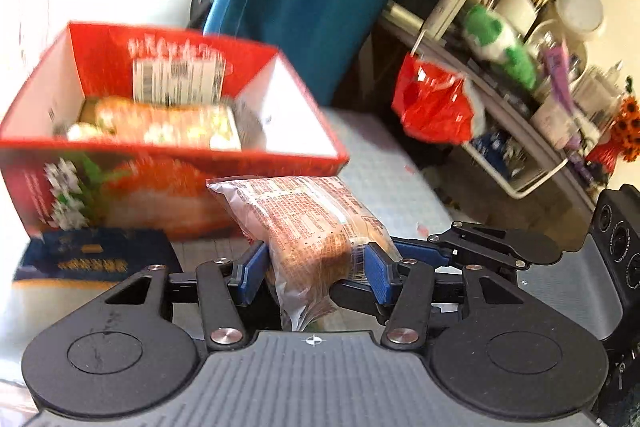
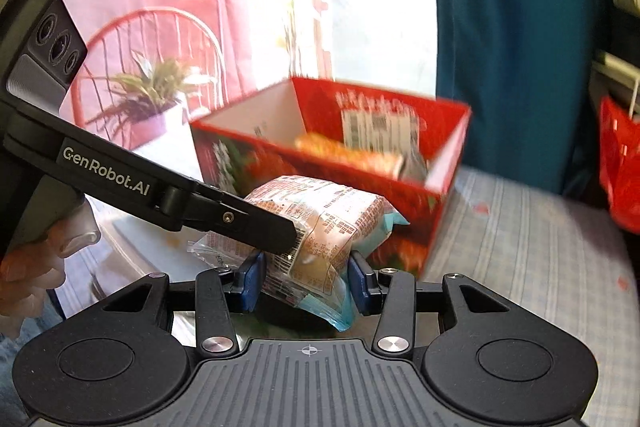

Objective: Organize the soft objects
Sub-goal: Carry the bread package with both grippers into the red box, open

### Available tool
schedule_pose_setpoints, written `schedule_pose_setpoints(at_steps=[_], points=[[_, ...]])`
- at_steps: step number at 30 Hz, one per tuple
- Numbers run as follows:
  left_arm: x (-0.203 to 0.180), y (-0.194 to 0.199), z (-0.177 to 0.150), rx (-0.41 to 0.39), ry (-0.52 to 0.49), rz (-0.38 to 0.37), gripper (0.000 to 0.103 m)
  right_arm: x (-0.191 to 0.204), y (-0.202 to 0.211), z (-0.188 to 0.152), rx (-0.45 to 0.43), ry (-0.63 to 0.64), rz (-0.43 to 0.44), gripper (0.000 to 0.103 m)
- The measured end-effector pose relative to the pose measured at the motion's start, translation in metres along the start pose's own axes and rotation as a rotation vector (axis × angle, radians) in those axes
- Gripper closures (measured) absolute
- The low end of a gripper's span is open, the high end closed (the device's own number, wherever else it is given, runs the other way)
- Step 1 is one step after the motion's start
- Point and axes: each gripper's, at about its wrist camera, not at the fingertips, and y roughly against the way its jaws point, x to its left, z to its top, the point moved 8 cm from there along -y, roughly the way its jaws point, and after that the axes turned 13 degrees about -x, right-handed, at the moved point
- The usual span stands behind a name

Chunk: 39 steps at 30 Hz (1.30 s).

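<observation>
Left gripper (image 1: 316,267): you clamp a wrapped bread packet (image 1: 308,223), lifted before the red box (image 1: 276,155) | Box: some packets (image 1: 160,123) already inside | Right gripper (image 2: 306,279): you pinch the same packet's other end | Left: drop it in.

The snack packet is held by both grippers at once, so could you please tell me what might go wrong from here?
1. The left gripper and right gripper both pinch the packet; pulling apart could tear its wrapper.
2. Its slippery film could slide out before it reaches the red box.
3. The squeeze may crush the soft contents.
</observation>
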Motion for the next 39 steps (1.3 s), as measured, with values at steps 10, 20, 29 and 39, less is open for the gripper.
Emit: schedule_pose_setpoints(at_steps=[10,20,29,39], points=[[0.005,0.018,0.055,-0.103,-0.012,-0.007,0.048,0.004,-0.014,0.057,-0.079,0.079,0.002,0.063],[0.034,-0.031,0.095,-0.12,0.044,0.054,0.048,-0.028,-0.076,0.08,-0.11,0.056,-0.021,0.062],[0.062,-0.073,0.098,-0.073,0.08,0.117,0.047,-0.054,-0.128,0.067,-0.048,-0.009,-0.038,0.063],[0.067,-0.103,0.097,-0.041,0.056,0.12,0.049,-0.08,-0.149,0.059,-0.024,-0.053,-0.085,0.061]])
